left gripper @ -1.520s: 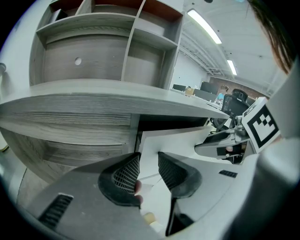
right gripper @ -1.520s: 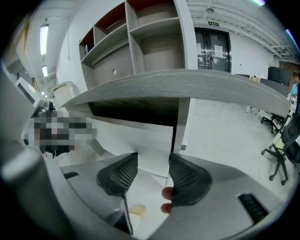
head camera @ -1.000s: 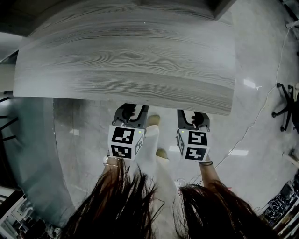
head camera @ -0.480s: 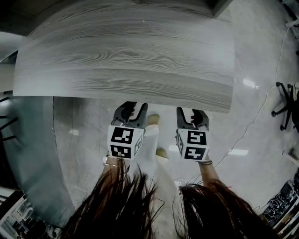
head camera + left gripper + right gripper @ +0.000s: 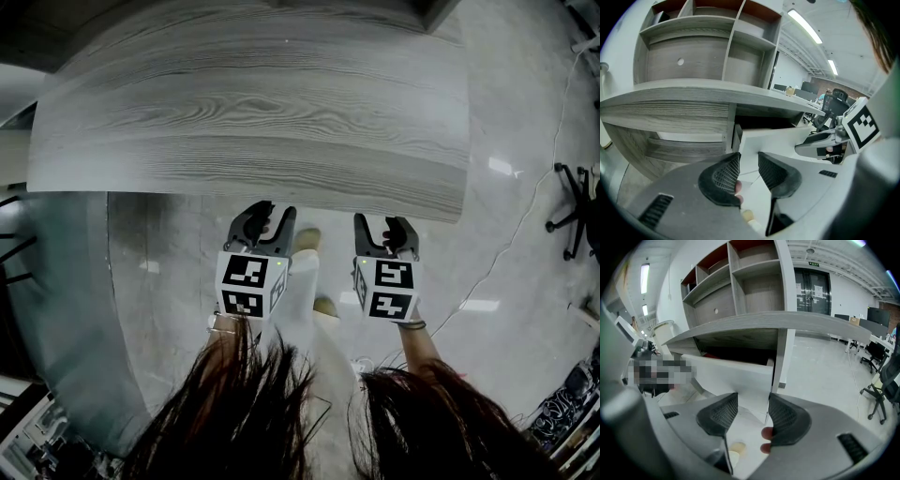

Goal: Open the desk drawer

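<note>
Below the grey desk's point(image 5: 253, 122) near edge, left gripper point(image 5: 262, 221) and right gripper point(image 5: 385, 229) hang slightly parted and empty; I'd grip the white drawer point(image 5: 773, 139) evenly and pull straight.

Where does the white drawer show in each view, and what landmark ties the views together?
Head view: not in it; only the grey desk top shows from above.
Left gripper view: drawer at centre, under the desk top, beyond the open left tongs.
Right gripper view: drawer left of centre, under the desk top, beyond the open right tongs.
Shared landmark: the desk top.
</note>
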The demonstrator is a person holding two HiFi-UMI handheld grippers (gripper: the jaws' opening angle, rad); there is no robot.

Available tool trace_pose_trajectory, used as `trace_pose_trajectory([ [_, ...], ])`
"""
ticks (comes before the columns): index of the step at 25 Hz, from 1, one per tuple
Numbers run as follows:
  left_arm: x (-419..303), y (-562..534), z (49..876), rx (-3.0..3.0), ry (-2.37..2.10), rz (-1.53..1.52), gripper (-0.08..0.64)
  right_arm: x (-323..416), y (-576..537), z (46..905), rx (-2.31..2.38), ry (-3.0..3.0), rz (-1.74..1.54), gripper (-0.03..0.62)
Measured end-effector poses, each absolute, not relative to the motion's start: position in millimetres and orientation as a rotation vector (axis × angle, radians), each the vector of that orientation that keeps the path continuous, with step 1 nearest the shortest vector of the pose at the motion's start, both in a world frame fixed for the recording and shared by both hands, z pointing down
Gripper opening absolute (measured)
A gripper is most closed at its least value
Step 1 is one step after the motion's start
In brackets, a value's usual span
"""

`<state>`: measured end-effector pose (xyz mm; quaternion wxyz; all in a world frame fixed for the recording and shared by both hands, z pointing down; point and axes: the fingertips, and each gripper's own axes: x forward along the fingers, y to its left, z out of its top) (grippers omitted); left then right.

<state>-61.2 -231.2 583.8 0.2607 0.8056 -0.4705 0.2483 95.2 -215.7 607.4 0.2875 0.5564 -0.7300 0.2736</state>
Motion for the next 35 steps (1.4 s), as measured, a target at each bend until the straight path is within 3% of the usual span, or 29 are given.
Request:
trace_pose_trajectory([
  [35, -62.8, -204.5, 587.0, 2.159, -1.279, 0.67, 0.117, 94.9, -191.3, 611.1, 1.478, -1.919, 0.729, 0.195],
])
